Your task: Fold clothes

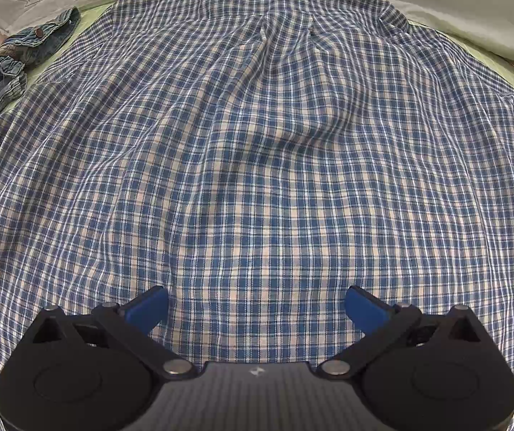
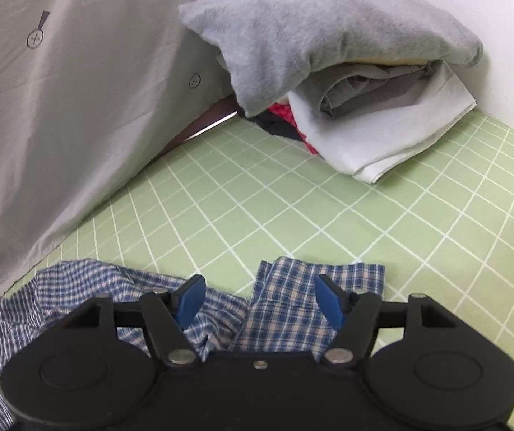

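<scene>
Both grippers' jaws gape released over the wrinkled, spread blue plaid shirt [image 1: 257,161].

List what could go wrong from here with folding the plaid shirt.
1. The plaid shirt has ridges running down its middle; folding now may press those creases in.
2. The denim garment lies against the shirt's edge, so a fold from that side could drag it along.
3. The right hand-held gripper is open over a loose cuff beside bunched fabric; closing may catch both layers and twist the sleeve.
</scene>
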